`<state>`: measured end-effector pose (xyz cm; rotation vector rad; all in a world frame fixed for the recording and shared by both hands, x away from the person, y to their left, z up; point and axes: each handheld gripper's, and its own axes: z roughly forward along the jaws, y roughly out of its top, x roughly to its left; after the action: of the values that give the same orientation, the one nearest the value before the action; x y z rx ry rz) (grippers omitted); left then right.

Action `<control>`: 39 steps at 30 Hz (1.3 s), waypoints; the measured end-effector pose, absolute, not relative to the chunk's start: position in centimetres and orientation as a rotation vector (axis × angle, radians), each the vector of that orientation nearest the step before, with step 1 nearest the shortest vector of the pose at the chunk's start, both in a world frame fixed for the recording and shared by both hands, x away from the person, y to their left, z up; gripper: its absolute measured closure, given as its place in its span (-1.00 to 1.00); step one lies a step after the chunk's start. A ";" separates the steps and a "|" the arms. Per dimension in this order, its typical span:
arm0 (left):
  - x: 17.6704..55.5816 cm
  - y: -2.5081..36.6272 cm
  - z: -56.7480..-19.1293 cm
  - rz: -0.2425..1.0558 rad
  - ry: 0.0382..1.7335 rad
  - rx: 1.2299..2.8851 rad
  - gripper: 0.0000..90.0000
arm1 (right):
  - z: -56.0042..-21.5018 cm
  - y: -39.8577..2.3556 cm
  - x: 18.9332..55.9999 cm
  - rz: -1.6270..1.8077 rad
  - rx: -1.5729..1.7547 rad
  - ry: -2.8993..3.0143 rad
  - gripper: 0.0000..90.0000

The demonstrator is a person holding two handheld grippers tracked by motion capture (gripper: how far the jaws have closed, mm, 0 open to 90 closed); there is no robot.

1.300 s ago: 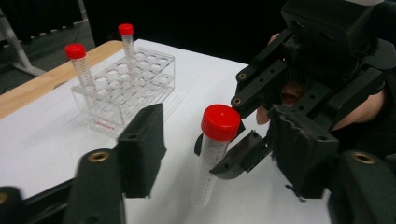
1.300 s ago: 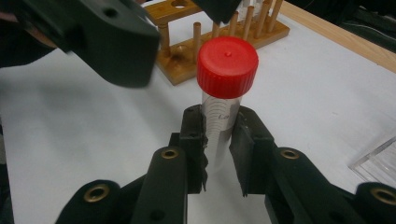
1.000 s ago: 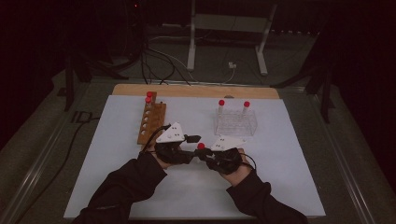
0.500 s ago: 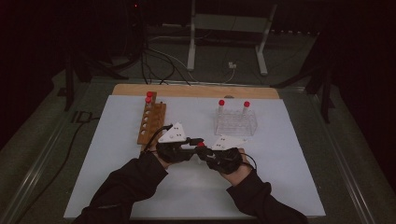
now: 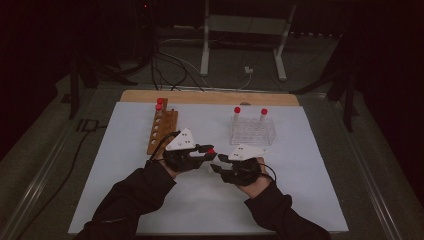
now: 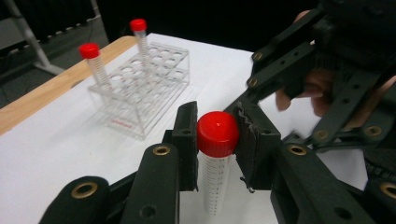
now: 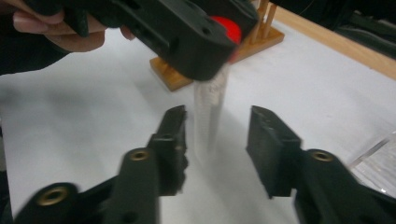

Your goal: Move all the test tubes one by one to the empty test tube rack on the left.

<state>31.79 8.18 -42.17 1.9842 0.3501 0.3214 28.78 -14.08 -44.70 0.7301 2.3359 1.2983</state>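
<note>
Light: the room is kept dim, and its far part is lost in darkness
Table: a grey top with a raised metal edge is seen at the left and right
Sheet: a white sheet is laid over the middle of the table
Board: a wooden board is set along the sheet's far edge
Stand: a pale metal frame on two legs is placed far behind the table
Cables: dark and white cables are strewn over the far floor

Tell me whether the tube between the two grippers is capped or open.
Capped. The left gripper is shut on the tube at its red screw cap, which sits on top of the clear body hanging below it.
</note>
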 end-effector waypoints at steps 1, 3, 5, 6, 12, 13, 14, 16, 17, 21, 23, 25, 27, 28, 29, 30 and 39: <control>31.8 8.4 -42.1 0.329 0.358 1.979 0.59 | -44.6 -14.1 28.7 1.304 0.734 2.331 0.17; 32.0 8.9 -41.8 0.345 0.372 1.978 0.59 | -44.5 -14.3 28.7 1.324 0.728 2.325 0.06; 32.1 9.4 -41.5 0.358 0.384 1.974 0.59 | -44.5 -14.5 28.7 1.344 0.732 2.321 -0.05; 32.2 9.7 -41.4 0.364 0.391 1.971 0.59 | -44.4 -14.5 28.7 1.351 0.735 2.318 -0.12; 32.9 11.4 -40.4 0.403 0.440 1.953 0.60 | -44.1 -14.8 28.7 1.401 0.759 2.292 -0.44; 33.0 11.7 -40.3 0.415 0.452 1.950 0.59 | -44.0 -14.8 28.7 1.402 0.759 2.287 -0.51; 33.2 12.0 -40.1 0.420 0.458 1.949 0.60 | -44.0 -14.9 28.7 1.402 0.763 2.282 -0.58; 33.4 12.5 -39.9 0.438 0.475 1.939 0.60 | -43.8 -14.9 28.7 1.402 0.777 2.271 -0.68; 33.6 12.8 -39.7 0.442 0.482 1.939 0.60 | -43.8 -14.9 28.7 1.404 0.779 2.271 -0.71; 34.1 13.8 -39.2 0.470 0.512 1.927 0.60 | -43.7 -15.0 28.7 1.412 0.806 2.251 -0.86; 34.3 14.3 -39.0 0.485 0.526 1.924 0.60 | -43.6 -15.0 28.8 1.412 0.809 2.250 -0.93; 34.6 14.7 -38.7 0.495 0.543 1.917 0.59 | -43.6 -15.1 28.8 1.423 0.814 2.243 -0.97; 34.9 15.1 -38.5 0.508 0.555 1.914 0.60 | -43.5 -15.2 28.8 1.434 0.802 2.255 -1.00; 35.0 15.3 -38.4 0.514 0.559 1.913 0.60 | -43.5 -15.3 28.8 1.445 0.793 2.259 -1.00; 35.1 15.5 -38.3 0.524 0.564 1.909 0.60 | -43.5 -15.3 28.8 1.451 0.791 2.260 -1.00; 35.3 15.7 -38.2 0.527 0.572 1.907 0.59 | -43.5 -15.4 28.8 1.451 0.791 2.257 -1.00; 36.3 17.1 -37.3 0.581 0.627 1.887 0.59 | -43.2 -15.6 28.5 1.481 0.761 2.252 -1.00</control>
<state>36.26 17.08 -37.32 1.8865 0.6269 0.5806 28.54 -15.61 -43.23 0.7607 2.2516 1.4810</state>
